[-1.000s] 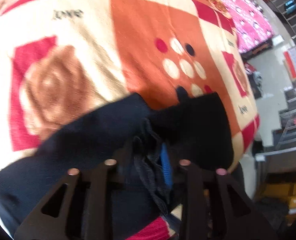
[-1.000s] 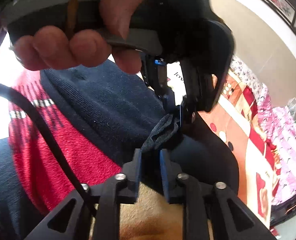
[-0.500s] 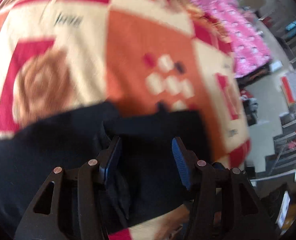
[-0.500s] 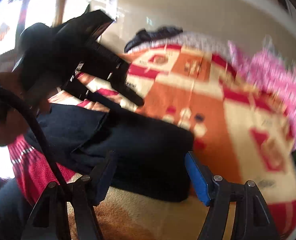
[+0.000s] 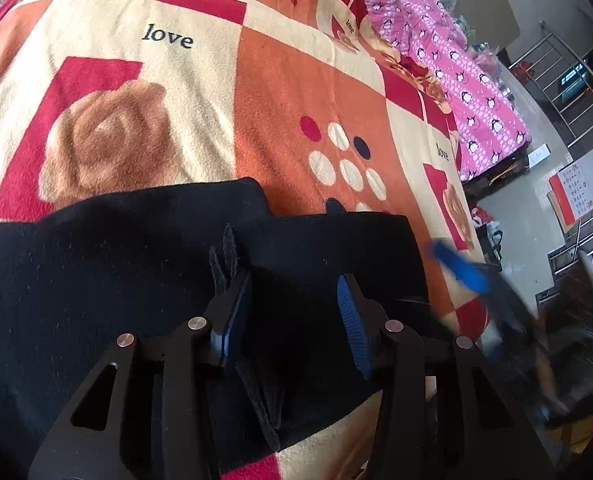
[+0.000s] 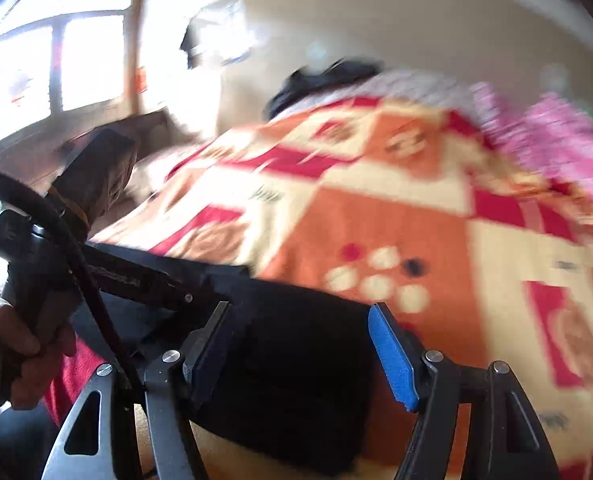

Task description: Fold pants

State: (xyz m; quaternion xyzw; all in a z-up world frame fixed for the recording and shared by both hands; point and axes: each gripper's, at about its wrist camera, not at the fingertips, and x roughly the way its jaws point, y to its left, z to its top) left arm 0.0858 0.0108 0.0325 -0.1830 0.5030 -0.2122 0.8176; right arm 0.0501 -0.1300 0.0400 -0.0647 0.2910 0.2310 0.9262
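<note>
So the left gripper [image 5: 294, 312] hangs over the dark pants [image 5: 116, 280] with its jaws apart. They've just eased in a bit, but the pads aren't pressing on anything; a frayed strip of the fabric just brushes the outside of the left finger [image 5: 232, 320]. The right gripper [image 6: 300, 354] has its jaws spread wider, with nothing pinched. It points over the pants [image 6: 296, 360] too, though that view is pretty blurred. The pants lie bunched in a folded heap at the near edge of the bed, on a red, orange and cream blanket [image 5: 176, 80] with "love" printed on it. A hand [image 6: 4, 352] grips the left gripper's handle at the left of the right camera's view.
</note>
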